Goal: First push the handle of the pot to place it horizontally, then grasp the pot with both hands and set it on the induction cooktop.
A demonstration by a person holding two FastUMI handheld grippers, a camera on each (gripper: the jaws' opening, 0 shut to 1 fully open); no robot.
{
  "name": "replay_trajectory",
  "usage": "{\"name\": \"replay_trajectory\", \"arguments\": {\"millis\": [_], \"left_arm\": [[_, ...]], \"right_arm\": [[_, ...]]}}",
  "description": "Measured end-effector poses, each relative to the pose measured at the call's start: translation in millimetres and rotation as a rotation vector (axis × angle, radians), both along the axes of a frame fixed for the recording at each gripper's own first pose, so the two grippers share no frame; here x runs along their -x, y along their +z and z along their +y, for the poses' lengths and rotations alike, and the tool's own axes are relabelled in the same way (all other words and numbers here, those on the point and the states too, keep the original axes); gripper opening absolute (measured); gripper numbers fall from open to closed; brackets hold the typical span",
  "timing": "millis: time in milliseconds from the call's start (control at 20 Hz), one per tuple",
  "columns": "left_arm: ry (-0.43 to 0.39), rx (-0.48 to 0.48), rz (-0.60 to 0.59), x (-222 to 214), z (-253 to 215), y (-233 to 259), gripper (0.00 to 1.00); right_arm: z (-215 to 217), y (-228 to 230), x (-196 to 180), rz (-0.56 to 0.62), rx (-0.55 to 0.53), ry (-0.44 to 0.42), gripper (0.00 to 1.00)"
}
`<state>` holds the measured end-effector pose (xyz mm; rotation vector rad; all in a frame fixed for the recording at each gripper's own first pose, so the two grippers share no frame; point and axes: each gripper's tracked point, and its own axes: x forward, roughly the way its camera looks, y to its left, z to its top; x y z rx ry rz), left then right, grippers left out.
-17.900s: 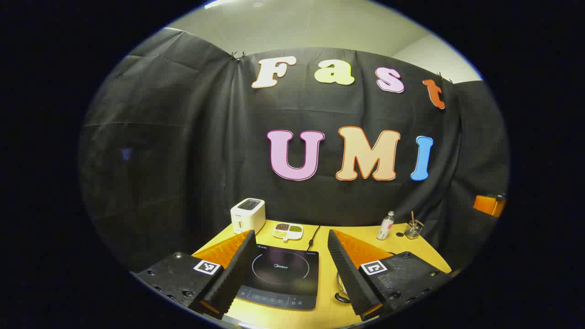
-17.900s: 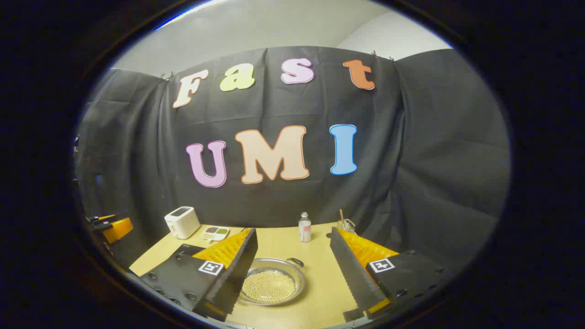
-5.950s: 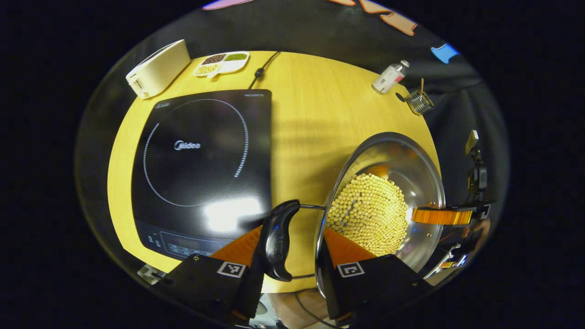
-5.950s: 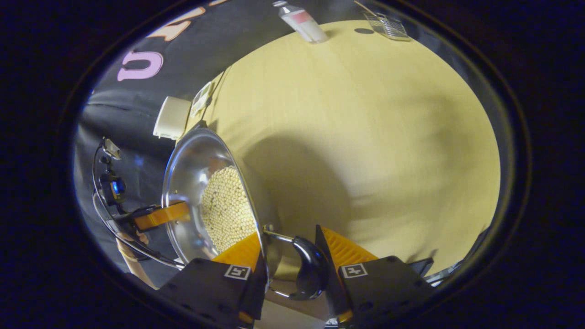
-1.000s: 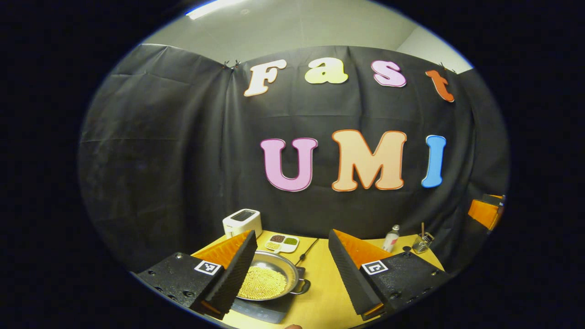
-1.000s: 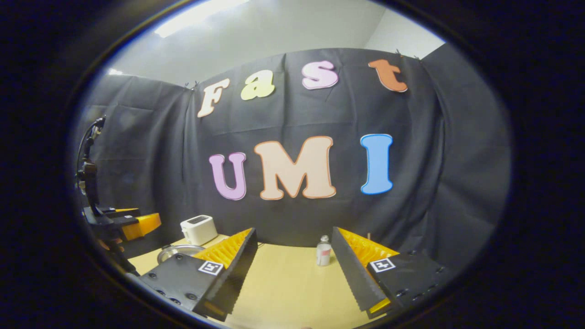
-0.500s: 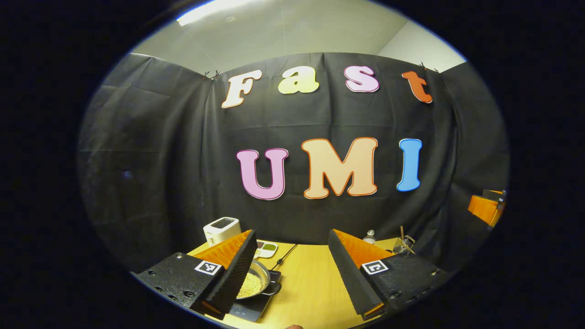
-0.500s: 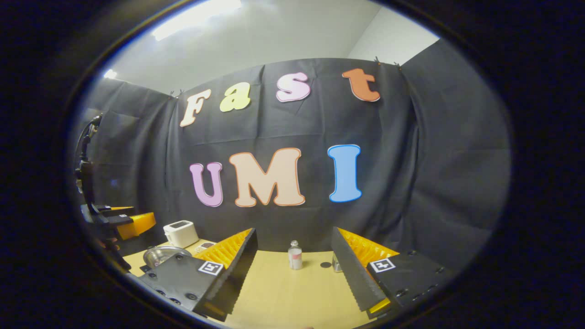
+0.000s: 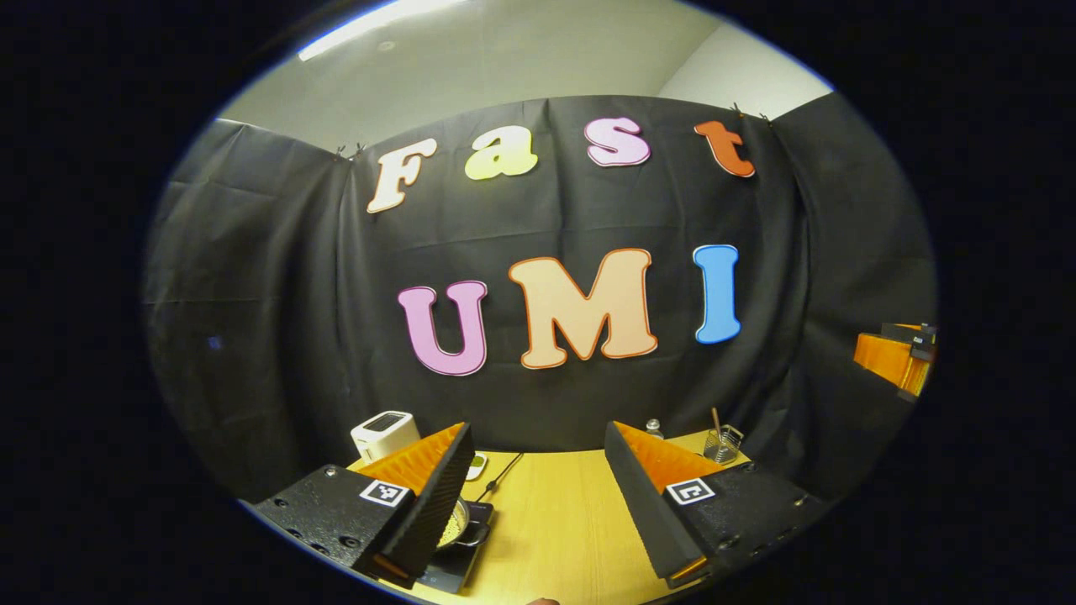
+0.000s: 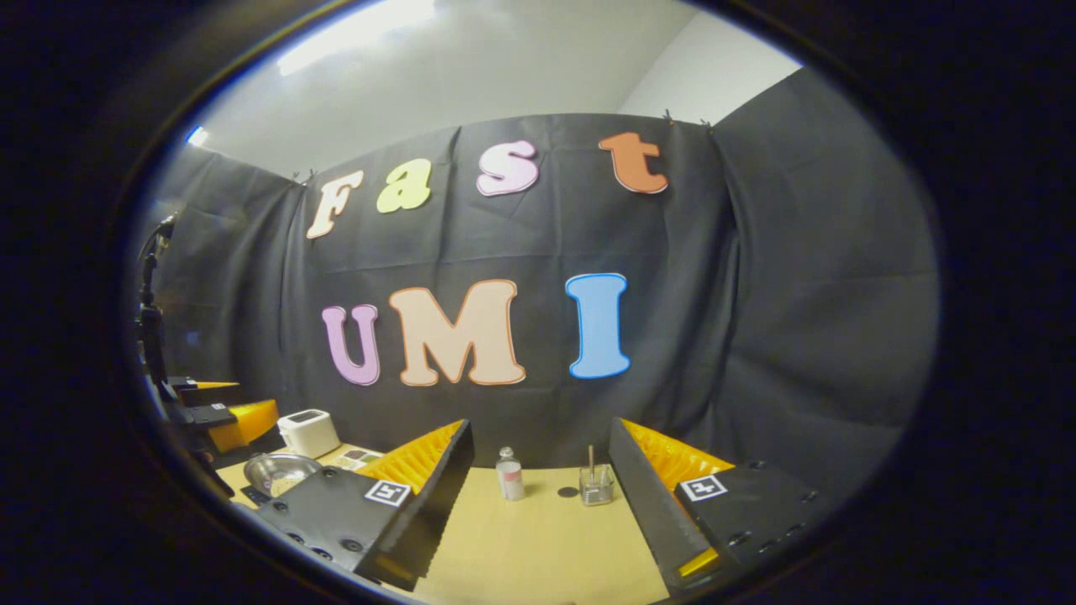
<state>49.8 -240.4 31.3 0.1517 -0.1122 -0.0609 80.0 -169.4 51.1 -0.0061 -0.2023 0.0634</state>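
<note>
Your left gripper (image 9: 534, 491) and right gripper (image 10: 538, 496) both hang spread and empty above the table (image 10: 538, 546). The pot (image 10: 282, 472) sits far left on the induction cooktop (image 9: 450, 565); placement looks done, hence hands clear.

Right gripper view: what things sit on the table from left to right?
Shiny metal pot of yellow beads → white toaster → small clear bottle with a pink label → little clear holder with a stick in it.
</note>
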Motion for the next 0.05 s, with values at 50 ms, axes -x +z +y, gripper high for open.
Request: {"name": "replay_trajectory", "arguments": {"millis": [50], "left_arm": [[-0.006, -0.006, 0.003, -1.8, -3.9, -0.6, 0.95]], "right_arm": [[-2.4, 0.3, 0.6, -0.002, -0.001, -0.004, 0.93]]}}
